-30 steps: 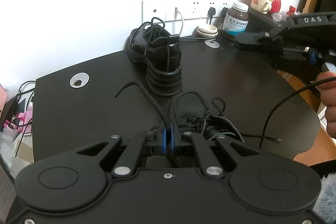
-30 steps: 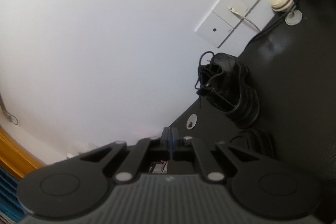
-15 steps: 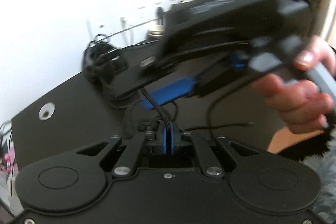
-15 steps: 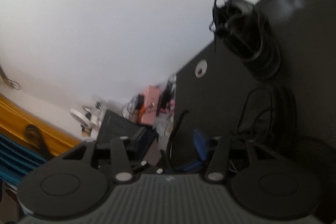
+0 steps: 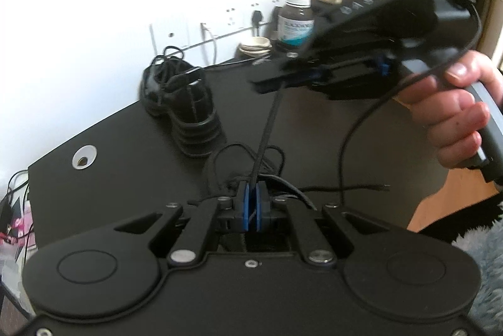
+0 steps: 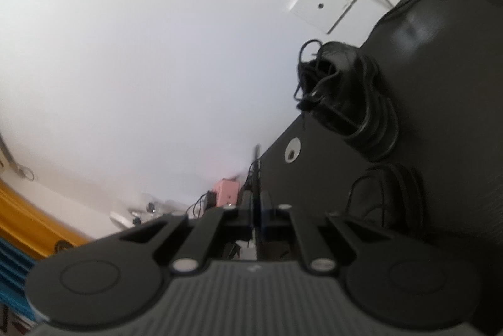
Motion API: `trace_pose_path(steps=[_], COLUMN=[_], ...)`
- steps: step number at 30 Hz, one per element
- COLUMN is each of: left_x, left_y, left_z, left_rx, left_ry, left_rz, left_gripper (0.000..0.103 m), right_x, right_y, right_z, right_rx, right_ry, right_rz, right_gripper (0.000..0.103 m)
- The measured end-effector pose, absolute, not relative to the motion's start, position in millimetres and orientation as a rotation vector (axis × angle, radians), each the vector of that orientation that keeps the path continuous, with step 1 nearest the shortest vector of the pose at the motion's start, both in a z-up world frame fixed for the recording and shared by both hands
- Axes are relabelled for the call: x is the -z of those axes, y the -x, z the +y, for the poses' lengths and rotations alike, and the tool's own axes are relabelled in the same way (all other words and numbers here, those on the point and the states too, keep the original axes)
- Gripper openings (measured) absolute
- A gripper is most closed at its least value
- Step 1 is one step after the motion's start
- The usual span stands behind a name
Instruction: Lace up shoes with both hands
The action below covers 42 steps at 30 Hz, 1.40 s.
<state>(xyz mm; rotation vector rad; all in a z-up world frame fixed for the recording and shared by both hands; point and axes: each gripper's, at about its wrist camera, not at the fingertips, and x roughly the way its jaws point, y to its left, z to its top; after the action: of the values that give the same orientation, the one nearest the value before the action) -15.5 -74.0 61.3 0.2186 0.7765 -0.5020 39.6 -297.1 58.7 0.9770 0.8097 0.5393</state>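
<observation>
the left gripper (image 5: 251, 205) pinches the black lace (image 5: 267, 128) at frame centre. the right gripper (image 5: 270, 82) (upper right, blurred) clamps the same lace's upper end, above the near shoe (image 5: 251, 175).

Left gripper (image 5: 251, 204) pinching a black shoelace (image 5: 267, 128) running taut up to the right gripper (image 5: 267, 84), second shoe (image 5: 182, 106) near the table's (image 5: 125, 172) back edge

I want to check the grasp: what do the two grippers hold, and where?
Both hold one black shoelace: left gripper near the shoe, right gripper higher up the lace.
</observation>
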Motion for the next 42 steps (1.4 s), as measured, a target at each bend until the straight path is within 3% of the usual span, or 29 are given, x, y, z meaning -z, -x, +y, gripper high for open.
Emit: trace_pose_path(steps=[12, 15, 16, 19, 27, 29, 31, 40, 42], left_x=[-64, -66, -67, -70, -73, -72, -70, -65, -65], left_y=[2, 3, 5, 10, 10, 10, 8, 9, 8], left_z=[-53, -60, -64, -77, -99, -101, -99, -96, -95], left_rx=[0.325, 0.348, 0.369, 0.425, 0.485, 0.491, 0.492, 0.504, 0.494], left_ry=[-0.159, -0.186, -0.198, -0.242, -0.254, -0.254, -0.251, -0.264, -0.263], left_rz=[0.726, 0.705, 0.692, 0.653, 0.613, 0.612, 0.624, 0.656, 0.659], left_gripper=[0.007, 0.024, 0.034, 0.038, 0.034, 0.014, 0.004, 0.004, 0.004], right_x=[-64, -63, -63, -61, -58, -58, -57, -55, -54], right_y=[-33, -31, -31, -31, -28, -27, -26, -29, -30], right_z=[-293, -279, -276, -273, -267, -267, -269, -285, -285], right_rx=[-0.553, -0.55, -0.552, -0.551, -0.569, -0.57, -0.565, -0.533, -0.541], right_ry=[-0.964, -0.909, -0.904, -0.893, -0.895, -0.895, -0.895, -0.935, -0.938], right_rz=[0.753, 0.767, 0.772, 0.782, 0.805, 0.812, 0.814, 0.806, 0.803], right_gripper=[0.004, 0.004, 0.004, 0.004, 0.004, 0.004, 0.005, 0.007, 0.003])
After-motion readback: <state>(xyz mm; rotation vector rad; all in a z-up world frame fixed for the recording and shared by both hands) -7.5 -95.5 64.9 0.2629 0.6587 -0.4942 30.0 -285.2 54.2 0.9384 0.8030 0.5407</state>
